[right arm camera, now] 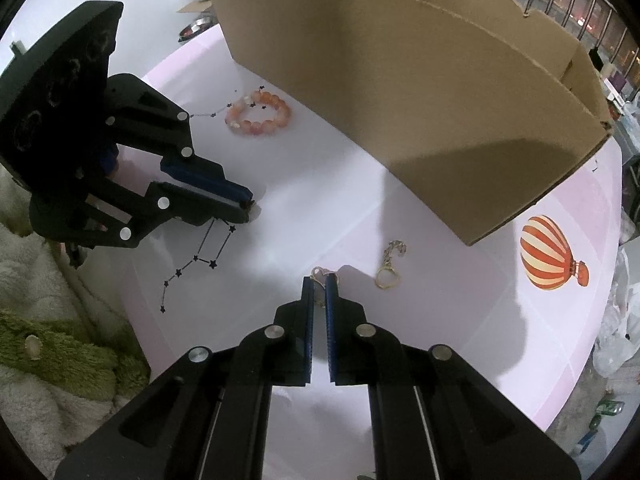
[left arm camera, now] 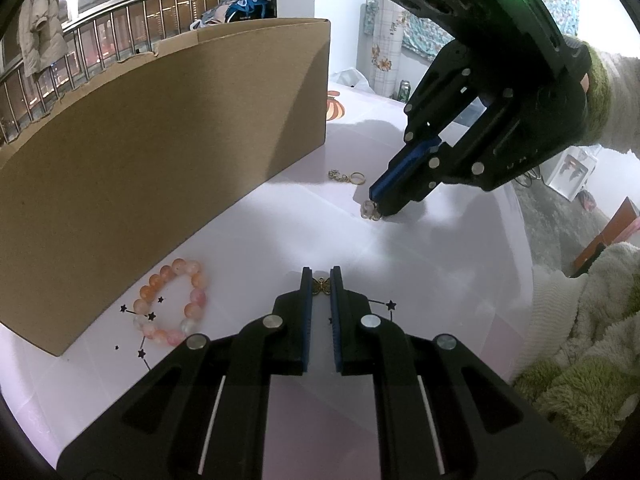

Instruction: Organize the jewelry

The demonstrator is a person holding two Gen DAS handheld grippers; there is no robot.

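My left gripper [left arm camera: 321,276] is shut on a small bronze butterfly charm [left arm camera: 321,286] low over the white table. In the right wrist view the left gripper [right arm camera: 249,203] reaches in from the left, its tips at the tabletop. My right gripper [right arm camera: 320,278] is shut on a small pale pink and gold charm [right arm camera: 319,273]. From the left wrist view the right gripper [left arm camera: 377,209] points steeply down, with that charm [left arm camera: 368,211] at its tips on the table. A pink and orange bead bracelet [left arm camera: 170,302] [right arm camera: 258,118] lies by the box. A gold chain with a ring [left arm camera: 347,176] [right arm camera: 390,266] lies loose.
A big cardboard box [left arm camera: 160,140] [right arm camera: 400,92] stands along the far side of the table. The tabletop carries a hot-air balloon print [right arm camera: 550,254] and star patterns [right arm camera: 200,260]. A fluffy green and white sleeve [left arm camera: 580,340] is at the table's edge.
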